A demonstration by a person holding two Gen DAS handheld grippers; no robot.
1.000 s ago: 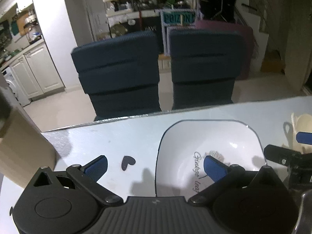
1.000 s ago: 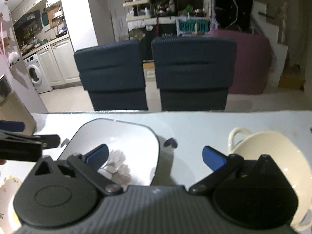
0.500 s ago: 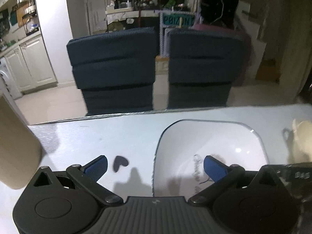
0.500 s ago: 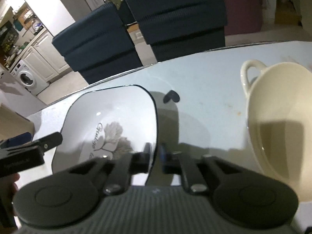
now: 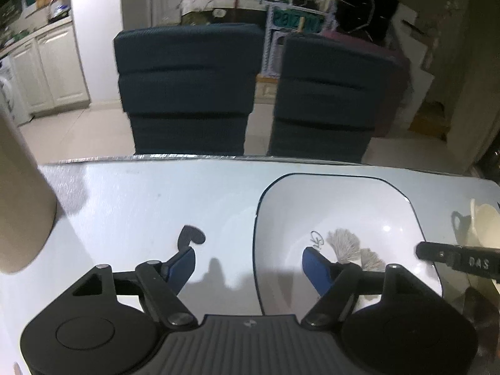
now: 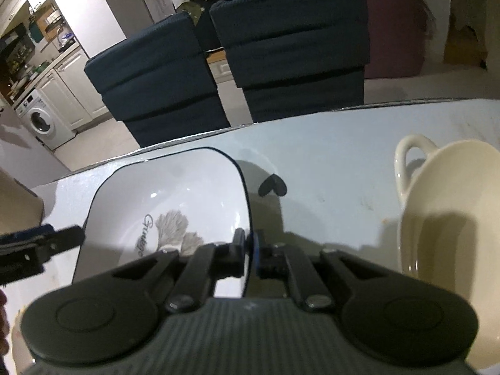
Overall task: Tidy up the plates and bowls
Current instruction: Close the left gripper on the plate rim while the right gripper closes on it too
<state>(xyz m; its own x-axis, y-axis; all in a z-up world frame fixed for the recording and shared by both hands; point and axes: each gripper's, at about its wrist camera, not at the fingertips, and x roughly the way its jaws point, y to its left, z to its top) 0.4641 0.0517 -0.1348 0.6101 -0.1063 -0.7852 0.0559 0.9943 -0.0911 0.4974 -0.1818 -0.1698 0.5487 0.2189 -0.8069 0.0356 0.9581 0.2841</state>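
Note:
A white square plate with a dark rim and a leaf print (image 5: 340, 215) (image 6: 175, 197) lies on the pale table. My right gripper (image 6: 248, 250) is shut on the plate's right rim, one finger inside, one outside. My left gripper (image 5: 250, 261) is open, its jaws straddling the plate's left rim, right fingertip (image 5: 314, 265) over the plate. A cream bowl with a loop handle (image 6: 450, 218) stands right of the plate; it also shows at the far right of the left wrist view (image 5: 484, 225). The right gripper's finger (image 5: 453, 257) reaches in over the plate there.
A tan cylindrical object (image 5: 22, 193) stands at the table's left. A small dark heart-shaped mark (image 5: 190, 237) (image 6: 272, 185) is on the table. Two dark blue chairs (image 5: 187, 87) (image 5: 331, 93) stand behind the far table edge (image 5: 187, 157).
My right gripper went from open to shut on the plate's right rim. My left gripper narrowed a little and shifted so the plate sits further right in its view.

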